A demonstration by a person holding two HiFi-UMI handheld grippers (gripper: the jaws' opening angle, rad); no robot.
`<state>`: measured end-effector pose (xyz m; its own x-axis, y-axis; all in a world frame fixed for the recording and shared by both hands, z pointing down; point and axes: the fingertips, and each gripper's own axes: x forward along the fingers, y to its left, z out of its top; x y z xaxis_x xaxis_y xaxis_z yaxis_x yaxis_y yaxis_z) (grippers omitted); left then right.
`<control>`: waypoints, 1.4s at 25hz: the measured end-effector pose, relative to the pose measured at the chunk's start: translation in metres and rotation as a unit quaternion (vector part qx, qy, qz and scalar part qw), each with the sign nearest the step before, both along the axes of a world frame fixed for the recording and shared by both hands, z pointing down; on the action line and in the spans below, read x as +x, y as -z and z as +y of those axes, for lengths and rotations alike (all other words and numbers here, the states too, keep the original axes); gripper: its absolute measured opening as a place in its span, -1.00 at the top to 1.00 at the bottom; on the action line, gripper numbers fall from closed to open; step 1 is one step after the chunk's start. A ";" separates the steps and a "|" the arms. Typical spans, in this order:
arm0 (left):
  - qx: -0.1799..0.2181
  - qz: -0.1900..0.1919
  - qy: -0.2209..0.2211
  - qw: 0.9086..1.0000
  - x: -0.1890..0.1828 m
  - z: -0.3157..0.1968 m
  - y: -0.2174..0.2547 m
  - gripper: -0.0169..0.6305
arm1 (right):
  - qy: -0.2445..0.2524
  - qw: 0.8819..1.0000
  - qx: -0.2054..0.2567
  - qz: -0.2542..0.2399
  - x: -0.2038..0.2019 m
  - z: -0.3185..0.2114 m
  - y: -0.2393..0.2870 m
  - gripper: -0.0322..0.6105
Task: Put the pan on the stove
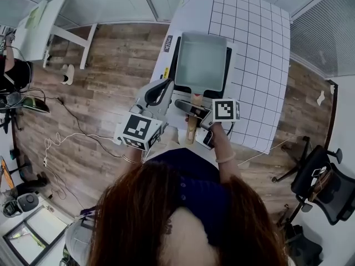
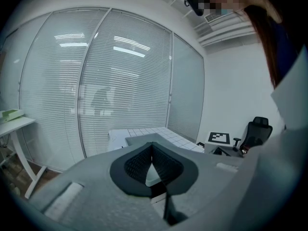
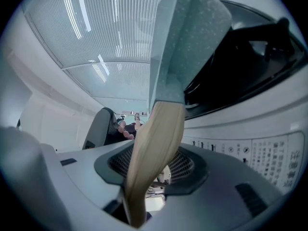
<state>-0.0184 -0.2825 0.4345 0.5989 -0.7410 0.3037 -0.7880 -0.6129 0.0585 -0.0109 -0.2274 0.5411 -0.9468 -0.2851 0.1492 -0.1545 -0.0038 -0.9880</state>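
The pale green square pan [image 1: 201, 62] sits on the black stove [image 1: 173, 66] on the white table. Its wooden handle [image 1: 192, 127] points back toward me. My right gripper [image 1: 191, 106] straddles that handle. In the right gripper view the handle [image 3: 155, 167] runs between the jaws with a gap beside the right pad, so the gripper [image 3: 153, 147] is open. The pan [image 3: 192, 37] and stove [image 3: 250, 57] rise ahead of it. My left gripper [image 1: 165, 87] hovers at the table's left edge. In the left gripper view it [image 2: 152, 150] is shut on nothing and faces the window blinds.
A white gridded mat [image 1: 252, 43] covers the table right of the stove. A black office chair [image 1: 324, 182] stands at the right. A white desk [image 1: 44, 26] and cables [image 1: 61, 143] on the wooden floor are at the left.
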 end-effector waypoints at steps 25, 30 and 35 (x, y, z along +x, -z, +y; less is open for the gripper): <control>0.003 0.001 -0.016 1.000 0.015 0.017 0.005 0.92 | -0.065 0.998 -0.013 -0.015 0.033 0.009 0.003 0.24; 0.004 0.001 -0.021 1.000 0.019 0.020 0.006 0.91 | -0.074 0.997 -0.010 -0.015 0.039 0.011 0.004 0.24; 0.007 0.000 -0.023 1.000 0.022 0.022 0.008 0.91 | -0.082 0.996 -0.010 -0.013 0.044 0.013 0.004 0.24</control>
<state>0.0032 -0.2604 0.4270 0.6327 -0.7164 0.2941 -0.7587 -0.6495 0.0500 0.0333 -0.2145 0.5370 -0.8910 -0.4340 0.1333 -0.1254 -0.0470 -0.9910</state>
